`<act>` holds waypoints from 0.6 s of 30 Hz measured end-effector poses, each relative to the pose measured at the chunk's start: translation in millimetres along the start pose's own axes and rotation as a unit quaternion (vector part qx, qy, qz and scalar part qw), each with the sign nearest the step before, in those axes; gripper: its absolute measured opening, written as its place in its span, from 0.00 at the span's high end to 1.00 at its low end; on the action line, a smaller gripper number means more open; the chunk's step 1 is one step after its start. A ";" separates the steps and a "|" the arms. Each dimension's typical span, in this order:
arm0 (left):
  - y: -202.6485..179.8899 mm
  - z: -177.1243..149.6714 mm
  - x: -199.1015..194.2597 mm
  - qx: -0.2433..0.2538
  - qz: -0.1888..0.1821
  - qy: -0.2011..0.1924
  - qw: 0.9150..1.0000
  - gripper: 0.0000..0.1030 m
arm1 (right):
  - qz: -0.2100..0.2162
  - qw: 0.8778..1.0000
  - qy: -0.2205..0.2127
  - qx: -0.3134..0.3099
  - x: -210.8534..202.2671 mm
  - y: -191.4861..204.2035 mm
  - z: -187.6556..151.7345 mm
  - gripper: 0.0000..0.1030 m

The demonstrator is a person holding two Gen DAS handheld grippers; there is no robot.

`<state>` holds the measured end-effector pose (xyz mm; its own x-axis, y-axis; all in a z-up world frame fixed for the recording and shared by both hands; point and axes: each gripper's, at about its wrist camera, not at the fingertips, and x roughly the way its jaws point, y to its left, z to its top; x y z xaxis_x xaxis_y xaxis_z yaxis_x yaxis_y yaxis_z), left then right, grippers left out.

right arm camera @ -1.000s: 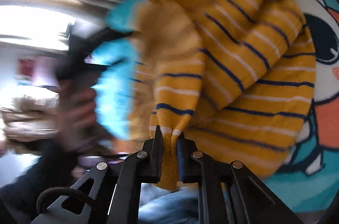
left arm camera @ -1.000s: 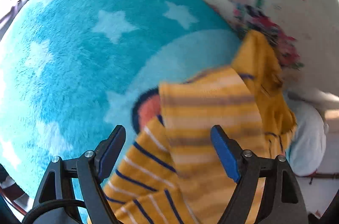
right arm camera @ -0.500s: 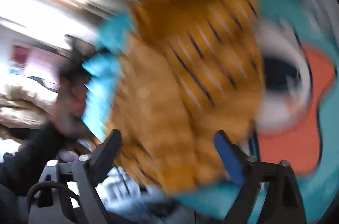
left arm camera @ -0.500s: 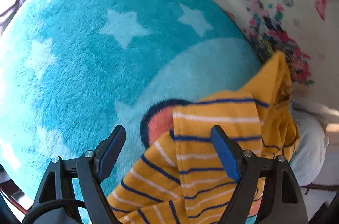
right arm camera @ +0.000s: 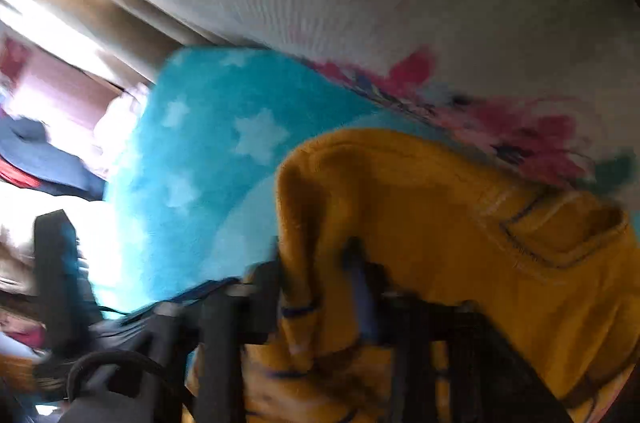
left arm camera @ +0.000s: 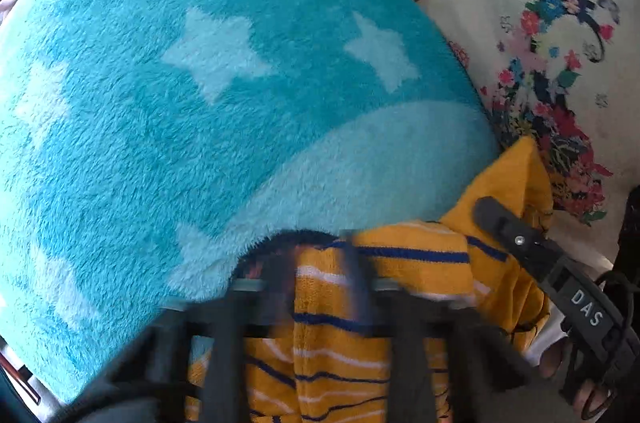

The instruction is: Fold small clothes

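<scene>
I find the striped yellow garment (left arm camera: 400, 275) bunched on the blue star blanket (left arm camera: 208, 111) directly between both grippers, its folded edge running left-right; left gripper (left arm camera: 324, 287) and right gripper (right arm camera: 320, 287) each straddle cloth, fingers' closure indeterminate through blur.

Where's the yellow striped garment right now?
The yellow striped garment lies bottom centre in the left wrist view, on the blue star blanket, beside the floral pillow.
</scene>
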<state>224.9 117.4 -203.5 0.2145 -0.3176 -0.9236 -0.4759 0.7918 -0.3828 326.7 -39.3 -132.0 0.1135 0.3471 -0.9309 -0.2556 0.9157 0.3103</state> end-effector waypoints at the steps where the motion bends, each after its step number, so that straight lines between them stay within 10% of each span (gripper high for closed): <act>1: 0.1 3.3 -2.0 -0.005 -0.010 -0.001 1.000 0.92 | 0.011 1.000 -0.009 0.006 -7.0 1.7 -1.1 0.87; 10: 50.0 17.3 -78.2 -0.050 -0.046 -0.103 0.992 0.94 | 0.013 0.997 -0.064 -0.039 -34.4 6.1 23.8 0.89; 18: 42.2 19.4 -21.9 -0.001 0.037 -0.046 0.998 0.85 | -0.079 0.991 -0.069 -0.079 -5.1 19.1 25.5 0.77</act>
<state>216.7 167.9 -199.0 0.2568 -0.2086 -0.9437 -0.4954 0.8100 -0.3139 345.7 -18.4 -116.4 0.2915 0.2367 -0.9268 -0.3697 0.9215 0.1190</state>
